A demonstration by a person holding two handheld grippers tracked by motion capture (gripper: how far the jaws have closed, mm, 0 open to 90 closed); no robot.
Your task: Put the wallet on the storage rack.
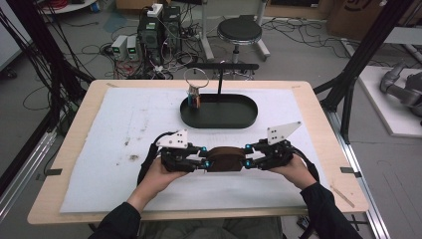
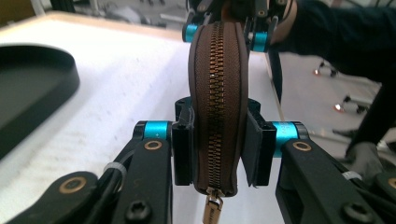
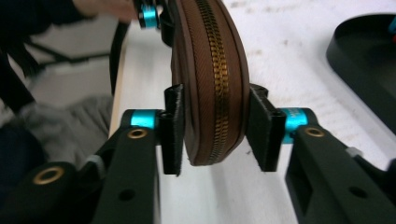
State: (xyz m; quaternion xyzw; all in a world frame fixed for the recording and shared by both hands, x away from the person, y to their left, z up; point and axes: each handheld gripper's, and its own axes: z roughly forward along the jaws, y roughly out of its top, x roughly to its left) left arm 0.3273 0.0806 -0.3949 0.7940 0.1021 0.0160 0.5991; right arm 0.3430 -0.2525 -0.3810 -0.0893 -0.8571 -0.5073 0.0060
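Brown zip pouch point(image 1: 222, 159) held at near-centre desk point(image 1: 74, 119), left gripper point(image 1: 200, 163) and right gripper point(image 1: 246, 163) fingers clamped on opposite ends. Zip closed. Likely next: regrip pull point(image 2: 212, 208) to unzip.

Light is dim and even, seemingly from overhead, with only soft shadows on the white mat point(image 1: 114, 149). The high view is coarse and slightly soft. In both gripper views the brown zip pouch point(image 2: 217, 93) is sharp nearby (brass teeth glint faintly), while the background blurs.
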